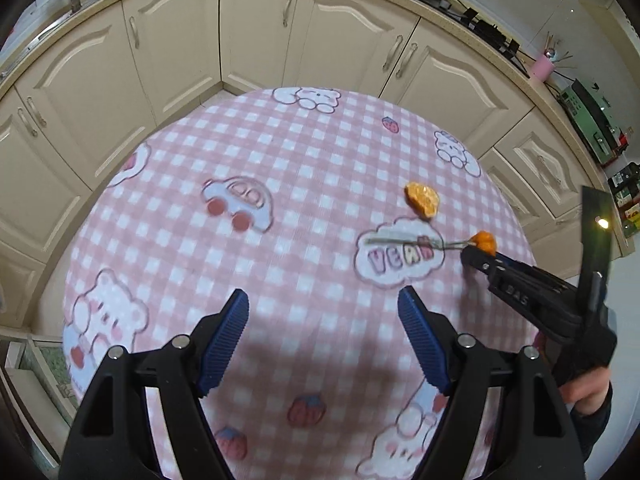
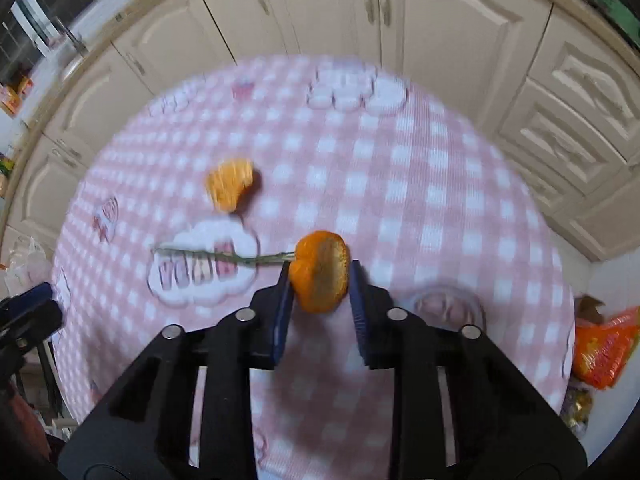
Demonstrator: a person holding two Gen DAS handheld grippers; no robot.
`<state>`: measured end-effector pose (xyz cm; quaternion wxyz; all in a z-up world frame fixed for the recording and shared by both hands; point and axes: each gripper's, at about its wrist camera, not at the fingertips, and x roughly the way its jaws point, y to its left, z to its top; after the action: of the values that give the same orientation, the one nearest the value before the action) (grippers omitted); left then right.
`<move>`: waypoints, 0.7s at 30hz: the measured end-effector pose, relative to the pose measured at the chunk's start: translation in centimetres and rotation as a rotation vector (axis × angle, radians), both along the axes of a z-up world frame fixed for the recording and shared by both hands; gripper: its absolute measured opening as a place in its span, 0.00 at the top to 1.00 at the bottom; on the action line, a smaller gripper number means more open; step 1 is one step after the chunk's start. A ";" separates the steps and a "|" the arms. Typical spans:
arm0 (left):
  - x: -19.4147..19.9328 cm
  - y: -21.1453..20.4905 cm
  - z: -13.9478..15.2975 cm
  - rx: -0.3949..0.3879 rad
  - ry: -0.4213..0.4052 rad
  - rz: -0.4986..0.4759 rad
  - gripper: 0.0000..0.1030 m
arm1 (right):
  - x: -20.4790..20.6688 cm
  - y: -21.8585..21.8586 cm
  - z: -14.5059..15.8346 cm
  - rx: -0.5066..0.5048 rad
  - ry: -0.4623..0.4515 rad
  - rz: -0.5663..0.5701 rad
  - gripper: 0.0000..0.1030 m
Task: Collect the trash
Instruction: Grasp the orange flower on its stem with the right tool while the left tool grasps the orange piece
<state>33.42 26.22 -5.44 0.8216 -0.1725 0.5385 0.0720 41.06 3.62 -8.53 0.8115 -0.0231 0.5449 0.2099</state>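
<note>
Right claw [image 2: 318,280] clamped on orange peel piece [image 2: 320,270], apparently just off table [image 1: 280,152]. Left claw [image 1: 322,312] apart, empty. Second peel piece [image 2: 231,184] and thin stem [image 2: 224,256] lie on table.

Two pieces of orange peel and a thin green stem.

Larger peel [image 2: 320,276]: curled, pale pith showing, centre of right-wrist frame, pinched at fingertips.

Second peel [image 2: 231,184]: flat, upper left of centre, lying on checked cloth.

Stem [image 2: 224,256]: lying level, left of centre, one end touching held peel.
</note>
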 end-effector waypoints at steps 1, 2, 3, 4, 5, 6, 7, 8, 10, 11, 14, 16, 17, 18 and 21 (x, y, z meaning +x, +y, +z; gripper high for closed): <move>0.7 -0.3 -0.2 -0.001 0.000 -0.013 0.25 | 0.2 -0.3 0.0 0.002 -0.001 -0.007 0.78; 1.6 -0.7 -0.3 -0.002 0.003 -0.029 0.25 | 0.4 -0.9 0.2 0.021 -0.002 -0.020 0.79; 2.5 -1.2 -0.6 -0.003 0.010 -0.045 0.25 | 0.7 -1.4 0.4 0.033 -0.005 -0.028 0.79; 3.9 -1.9 -1.0 -0.014 0.019 -0.067 0.25 | 1.0 -2.3 0.7 0.043 -0.012 -0.040 0.79; 4.8 -2.4 -1.3 -0.024 0.027 -0.084 0.25 | 1.2 -2.9 1.0 0.047 -0.019 -0.051 0.79; 5.6 -2.8 -1.7 -0.032 0.039 -0.099 0.24 | 1.5 -3.7 1.4 0.050 -0.027 -0.062 0.79; 6.7 -3.4 -2.2 -0.043 0.061 -0.112 0.24 | 1.7 -4.4 1.7 0.055 -0.036 -0.074 0.79; 7.7 -3.8 -2.7 -0.054 0.074 -0.112 0.24 | 2.1 -5.6 2.1 0.060 -0.045 -0.097 0.79; 9.4 -4.4 -3.5 -0.066 0.085 -0.109 0.24 | 2.7 -7.6 2.7 0.064 -0.058 -0.143 0.79; 10.3 -4.7 -4.1 -0.063 0.101 -0.109 0.24 | 3.2 -8.8 3.0 0.063 -0.068 -0.174 0.79; 12.4 -5.2 -5.5 -0.050 0.117 -0.112 0.25 | 4.1 -11.4 3.1 0.066 -0.076 -0.231 0.79; 12.9 -5.6 -5.3 0.006 0.082 -0.094 0.48 | 4.4 -12.7 2.9 0.083 -0.067 -0.246 0.79; 13.2 -5.8 -5.3 0.030 0.085 -0.104 0.62 | 4.6 -13.6 2.7 0.087 -0.066 -0.261 0.79; 13.3 -5.9 -5.3 0.074 0.101 -0.098 0.79 | 4.7 -13.9 2.6 0.084 -0.067 -0.270 0.79; 13.3 -5.5 -5.3 0.043 0.109 -0.095 0.87 | 4.6 -15.3 2.1 0.087 -0.054 -0.301 0.79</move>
<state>46.74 20.68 -10.69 0.7972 -0.1247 0.5882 0.0539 45.62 -11.69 -6.38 0.8485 0.0884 0.5104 0.1088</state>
